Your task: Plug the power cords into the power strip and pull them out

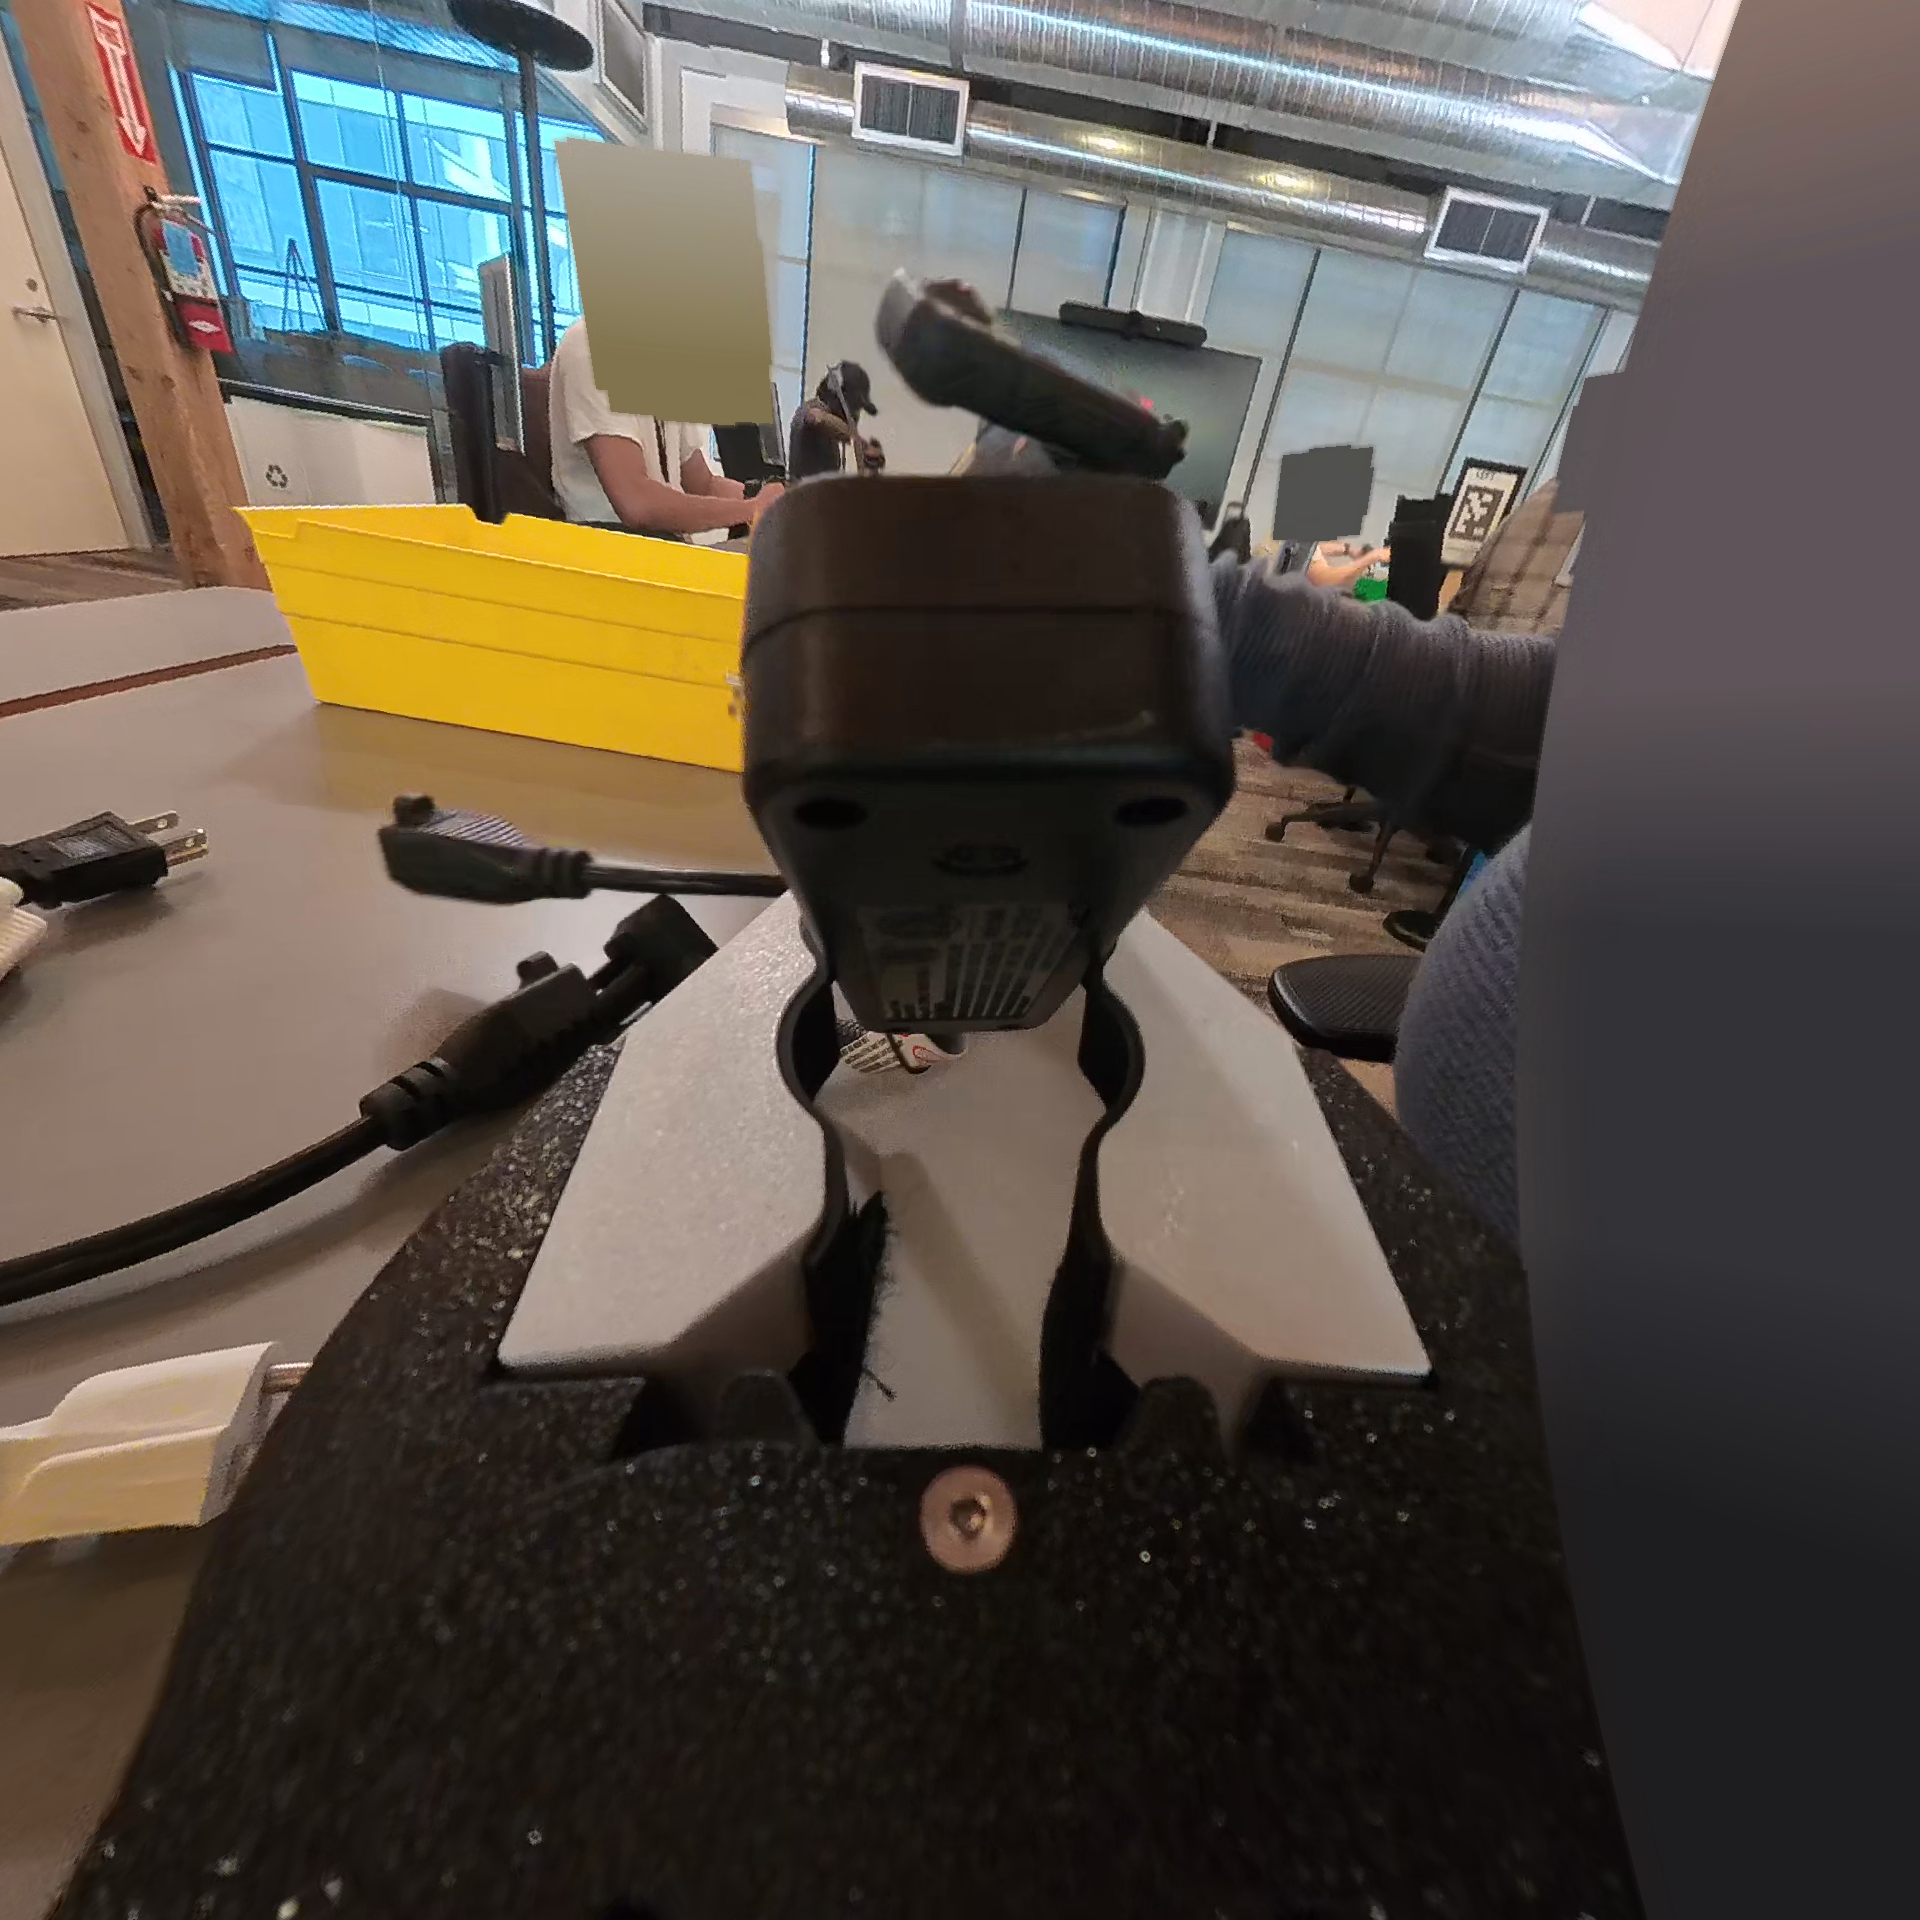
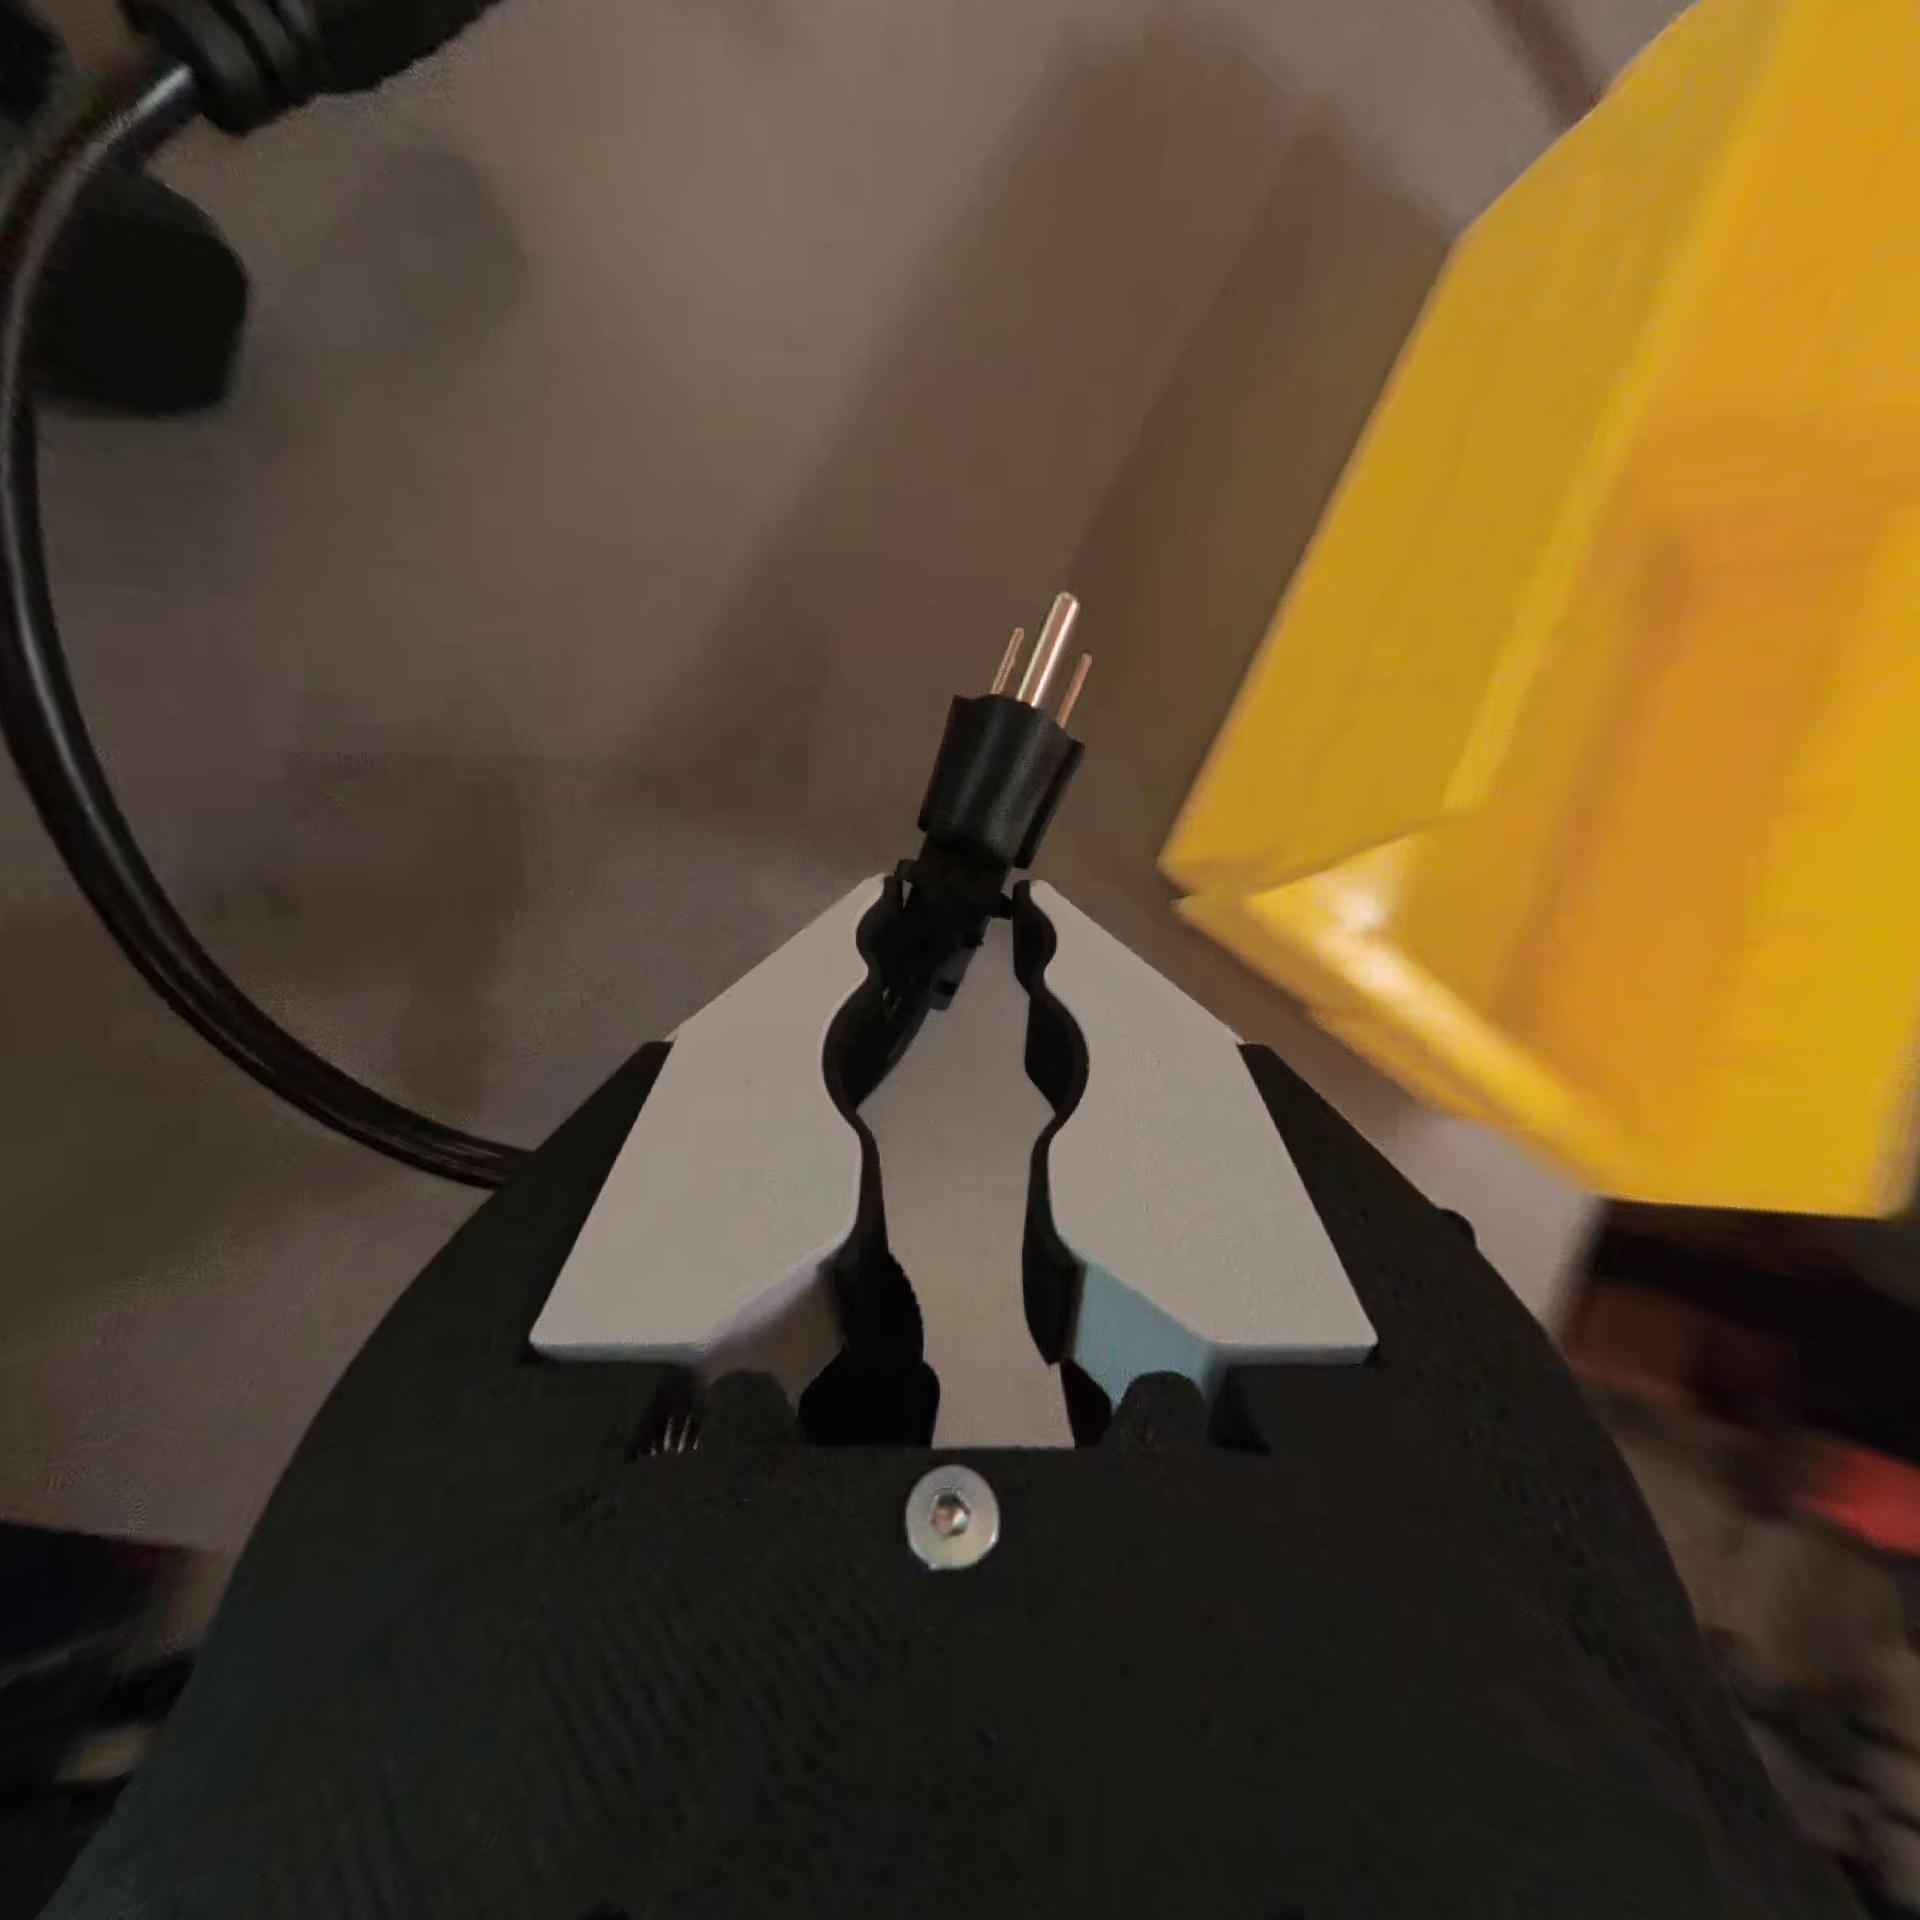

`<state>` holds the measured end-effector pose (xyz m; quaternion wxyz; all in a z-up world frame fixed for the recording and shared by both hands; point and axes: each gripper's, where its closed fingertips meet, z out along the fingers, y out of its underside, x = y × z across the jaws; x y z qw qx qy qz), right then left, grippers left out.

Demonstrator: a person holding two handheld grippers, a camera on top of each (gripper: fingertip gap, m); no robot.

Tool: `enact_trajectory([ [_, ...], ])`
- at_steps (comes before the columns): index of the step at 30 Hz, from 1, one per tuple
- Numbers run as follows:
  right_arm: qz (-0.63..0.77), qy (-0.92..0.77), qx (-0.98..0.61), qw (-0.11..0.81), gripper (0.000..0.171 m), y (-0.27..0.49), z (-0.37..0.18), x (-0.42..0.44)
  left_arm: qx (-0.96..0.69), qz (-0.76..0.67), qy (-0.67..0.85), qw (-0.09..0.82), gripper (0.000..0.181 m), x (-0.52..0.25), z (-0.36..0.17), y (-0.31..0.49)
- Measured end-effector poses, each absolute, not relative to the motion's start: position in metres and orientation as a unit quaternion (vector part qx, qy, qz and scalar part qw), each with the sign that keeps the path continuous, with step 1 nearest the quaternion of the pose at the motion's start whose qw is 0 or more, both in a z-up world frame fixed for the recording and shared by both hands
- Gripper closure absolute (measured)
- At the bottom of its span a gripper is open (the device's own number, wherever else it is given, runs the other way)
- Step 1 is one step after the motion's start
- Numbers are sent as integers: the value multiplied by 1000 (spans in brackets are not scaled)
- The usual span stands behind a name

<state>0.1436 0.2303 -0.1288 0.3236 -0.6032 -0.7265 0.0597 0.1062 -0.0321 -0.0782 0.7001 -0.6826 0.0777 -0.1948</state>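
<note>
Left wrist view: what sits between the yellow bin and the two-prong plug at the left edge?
Bare tabletop. In the left wrist view nothing lies between the yellow bin and the two-prong plug.

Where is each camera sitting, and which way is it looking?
Left wrist view: sits on the left tongs, looking level across the table into the office; they grip the black power strip, a blue sleeve beyond.
Right wrist view: sits on the right tongs, looking down at the tabletop; they pinch a three-prong plug.
Shared: the yellow bin and table.
</note>
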Motion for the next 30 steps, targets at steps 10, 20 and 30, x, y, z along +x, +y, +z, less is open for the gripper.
enact_trajectory([
  [10, -181, -767, -291, 543, 152, 250, -10, 132, -670, -205, 58, 711, 139, 98, -72, -35],
  [20, -154, -734, -8, 661, 152, 133, -6, 99, -639, -238, 27, 731, 139, 85, -64, -40],
  [30, -114, -681, 135, 710, 152, 68, 1, 97, -646, -219, 43, 730, 139, 88, -65, -39],
])
